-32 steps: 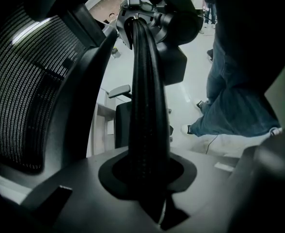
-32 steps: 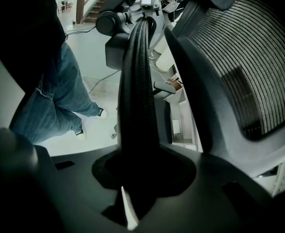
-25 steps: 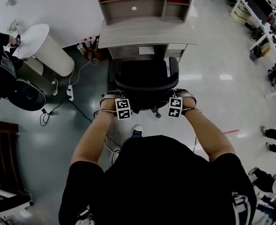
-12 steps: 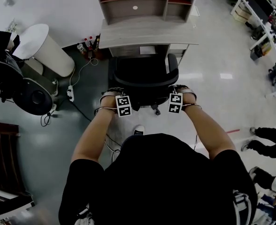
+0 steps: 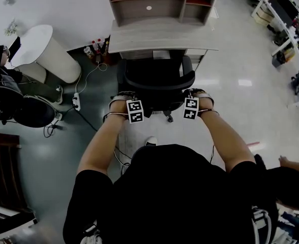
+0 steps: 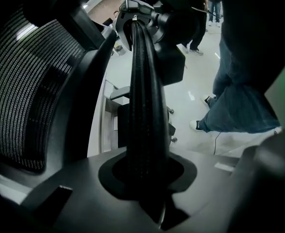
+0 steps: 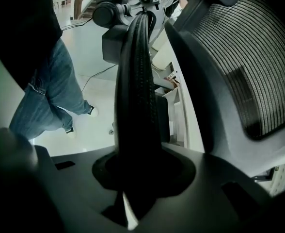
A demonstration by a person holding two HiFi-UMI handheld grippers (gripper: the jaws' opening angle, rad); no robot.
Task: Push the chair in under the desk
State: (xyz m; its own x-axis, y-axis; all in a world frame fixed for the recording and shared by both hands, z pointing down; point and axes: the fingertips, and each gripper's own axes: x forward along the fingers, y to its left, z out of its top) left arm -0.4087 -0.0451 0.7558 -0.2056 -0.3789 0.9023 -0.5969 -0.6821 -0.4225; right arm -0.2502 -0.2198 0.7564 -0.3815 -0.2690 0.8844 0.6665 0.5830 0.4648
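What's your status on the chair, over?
Left gripper shut on left armrest, right gripper shut on right armrest. Chair faces desk, seat front at its edge. Power strip on floor left of chair, outside its path.

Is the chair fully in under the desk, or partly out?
Partly out: the chair has its seat front at the desk edge, but backrest and armrests stand outside.

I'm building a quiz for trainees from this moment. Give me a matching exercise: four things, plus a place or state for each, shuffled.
1 chair
2 power strip
3 bottles
4 left hand-held gripper

a white, on the floor left of the chair
b on the floor by the desk's left corner
c black, facing the desk
d shut on the chair

Pairs: 1c, 2a, 3b, 4d.
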